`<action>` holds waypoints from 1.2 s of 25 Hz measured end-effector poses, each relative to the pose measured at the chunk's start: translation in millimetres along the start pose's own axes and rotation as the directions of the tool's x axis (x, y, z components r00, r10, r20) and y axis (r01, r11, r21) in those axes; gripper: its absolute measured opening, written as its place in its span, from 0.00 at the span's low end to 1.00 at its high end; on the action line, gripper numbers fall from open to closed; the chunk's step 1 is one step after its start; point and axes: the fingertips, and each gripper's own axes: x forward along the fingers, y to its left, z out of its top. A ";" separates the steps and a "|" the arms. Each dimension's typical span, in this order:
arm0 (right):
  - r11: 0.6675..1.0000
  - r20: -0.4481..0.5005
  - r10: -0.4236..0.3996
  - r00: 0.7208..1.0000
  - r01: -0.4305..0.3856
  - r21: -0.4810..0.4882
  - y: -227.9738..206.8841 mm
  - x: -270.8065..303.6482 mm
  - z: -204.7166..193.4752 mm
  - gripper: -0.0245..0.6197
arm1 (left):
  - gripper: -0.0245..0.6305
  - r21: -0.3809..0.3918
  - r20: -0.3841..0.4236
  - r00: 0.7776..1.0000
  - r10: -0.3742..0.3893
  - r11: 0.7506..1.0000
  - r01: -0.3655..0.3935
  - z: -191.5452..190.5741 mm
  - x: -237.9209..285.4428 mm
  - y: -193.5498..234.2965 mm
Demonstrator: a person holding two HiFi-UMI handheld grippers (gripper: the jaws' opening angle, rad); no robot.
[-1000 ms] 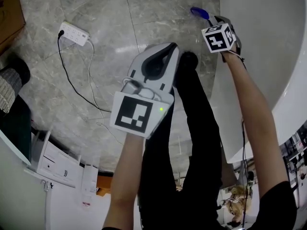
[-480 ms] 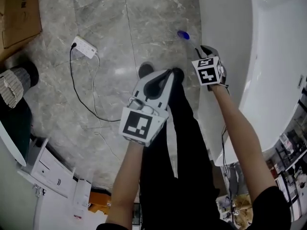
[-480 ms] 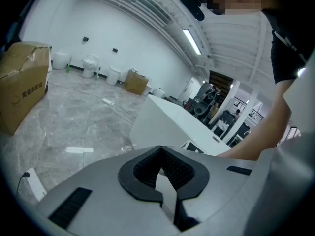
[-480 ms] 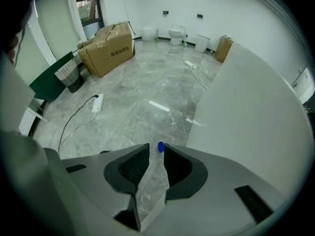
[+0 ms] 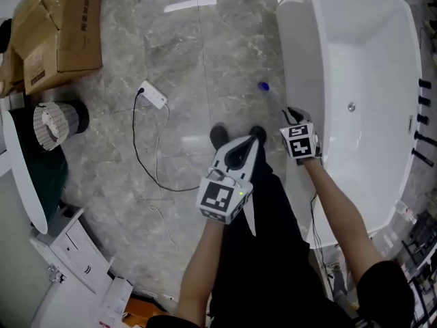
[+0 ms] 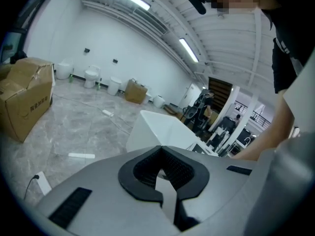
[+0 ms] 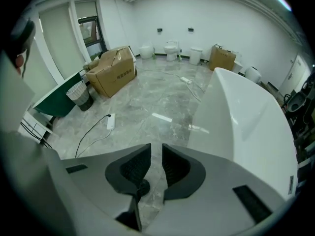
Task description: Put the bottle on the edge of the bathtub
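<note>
Head view shows us the small clear bottle with blue cap point(image 5: 263, 87) lying on the grey marble floor point(image 5: 171, 80) beside the white bathtub point(image 5: 299, 67), not on its edge. Our right gripper point(image 7: 156, 156) has just been closing, with a narrow gap and nothing between. Our left gripper point(image 6: 160, 150) is closed and empty, probably only waiting.

Legible text: none; cardboard box point(image 5: 60, 29), dark printed lettering on one side panel, too small and blurred to read in the head view or either gripper view.
</note>
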 end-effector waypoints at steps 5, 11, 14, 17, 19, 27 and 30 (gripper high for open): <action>1.000 0.062 0.007 0.998 -0.008 0.012 9.6 -51.8 16.1 0.13 | 0.05 -0.007 0.025 1.000 0.003 1.000 -0.003 26.1 -36.8 -31.3; 0.995 0.177 -0.058 0.983 0.042 0.092 32.6 -104.9 39.1 0.10 | 0.05 0.065 0.034 0.999 -0.038 0.997 0.036 34.6 -89.0 -54.8; 0.991 0.230 -0.092 0.969 0.067 0.112 51.6 -129.5 43.2 0.09 | 0.05 0.085 0.045 0.997 -0.069 0.994 0.065 30.2 -116.2 -61.4; 0.986 0.249 -0.138 0.959 0.108 0.129 79.3 -157.0 33.6 0.09 | 0.05 0.108 0.062 0.992 -0.112 0.989 0.105 24.1 -158.1 -71.5; 0.980 0.263 -0.170 0.950 0.135 0.145 105.1 -180.8 25.5 0.08 | 0.05 0.129 0.069 0.988 -0.138 0.983 0.129 17.8 -194.7 -77.4; 0.960 0.356 -0.271 0.895 0.222 0.172 213.5 -279.1 6.8 0.06 | 0.05 0.227 0.144 0.970 -0.197 0.960 0.161 -0.3 -338.6 -79.2; 0.953 0.403 -0.292 0.867 0.231 0.193 253.2 -315.6 3.5 0.06 | 0.05 0.244 0.180 0.958 -0.222 0.954 0.175 -2.9 -387.2 -76.9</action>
